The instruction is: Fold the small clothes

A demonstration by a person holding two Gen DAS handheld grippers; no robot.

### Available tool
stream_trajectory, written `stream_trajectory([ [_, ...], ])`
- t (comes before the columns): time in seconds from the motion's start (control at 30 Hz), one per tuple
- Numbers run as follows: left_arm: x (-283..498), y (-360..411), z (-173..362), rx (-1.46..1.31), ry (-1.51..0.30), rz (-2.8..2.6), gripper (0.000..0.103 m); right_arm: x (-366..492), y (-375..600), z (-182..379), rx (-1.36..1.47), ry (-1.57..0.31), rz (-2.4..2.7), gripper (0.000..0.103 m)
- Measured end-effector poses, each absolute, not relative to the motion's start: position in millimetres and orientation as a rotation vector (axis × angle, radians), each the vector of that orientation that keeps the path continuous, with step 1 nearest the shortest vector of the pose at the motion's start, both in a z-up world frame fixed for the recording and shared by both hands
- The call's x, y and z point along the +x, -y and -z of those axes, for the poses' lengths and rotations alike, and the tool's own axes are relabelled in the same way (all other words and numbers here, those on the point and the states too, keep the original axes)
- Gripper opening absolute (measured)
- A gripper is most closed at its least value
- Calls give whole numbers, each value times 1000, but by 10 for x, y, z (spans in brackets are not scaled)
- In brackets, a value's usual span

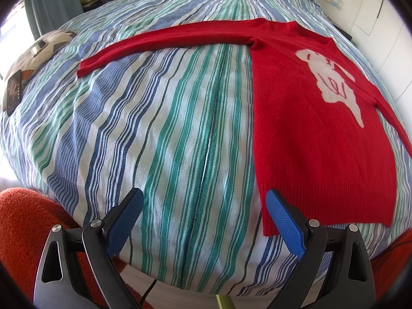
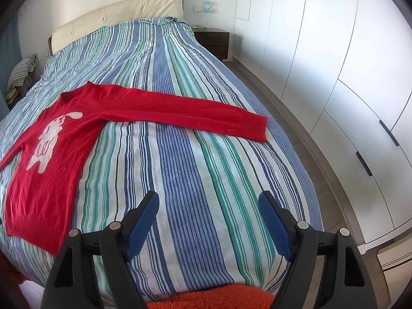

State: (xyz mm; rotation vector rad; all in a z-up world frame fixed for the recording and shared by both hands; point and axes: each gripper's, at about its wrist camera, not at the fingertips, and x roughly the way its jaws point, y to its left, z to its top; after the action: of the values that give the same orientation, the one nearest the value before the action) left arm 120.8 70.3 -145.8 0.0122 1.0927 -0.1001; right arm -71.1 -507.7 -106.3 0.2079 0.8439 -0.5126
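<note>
- Nothing is folded yet, I'd say: the red sweater [image 1: 316,134] lies flat and face up on the bed, both sleeves stretched straight out, so the whole fold is still to do.
- Left wrist view, at about nine o'clock: a patterned cushion [image 1: 38,56] sits at the bed's edge with a dark phone-like slab [image 1: 14,91] on it; I can't tell exactly what that is.
- The striped duvet cover [image 1: 164,134] is smooth woven cotton in blue, green and white bands, slightly rumpled, with a seam running up the middle.
- The left gripper [image 1: 204,221] hangs with its blue ribbed pads spread wide and nothing between them; its right pad is just beside the sweater's ribbed hem corner, at about five o'clock.
- The sweater is a fine, fuzzy knit with a pale animal motif [image 1: 332,82] on the chest.
- Right wrist view: the sweater body [image 2: 51,159] sits at nine o'clock, its long sleeve [image 2: 185,116] reaching across to a ribbed cuff near three o'clock.
- The right gripper [image 2: 208,221] is likewise spread, holding nothing, over bare duvet.
- Far right stand glossy white wardrobe doors [image 2: 334,77].
</note>
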Motion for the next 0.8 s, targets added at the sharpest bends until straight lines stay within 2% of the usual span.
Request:
stream_trajectory([
  [0.8, 1201, -711, 1447, 14, -1093, 95, 97, -718, 5067, 1062, 208, -843, 513, 79],
])
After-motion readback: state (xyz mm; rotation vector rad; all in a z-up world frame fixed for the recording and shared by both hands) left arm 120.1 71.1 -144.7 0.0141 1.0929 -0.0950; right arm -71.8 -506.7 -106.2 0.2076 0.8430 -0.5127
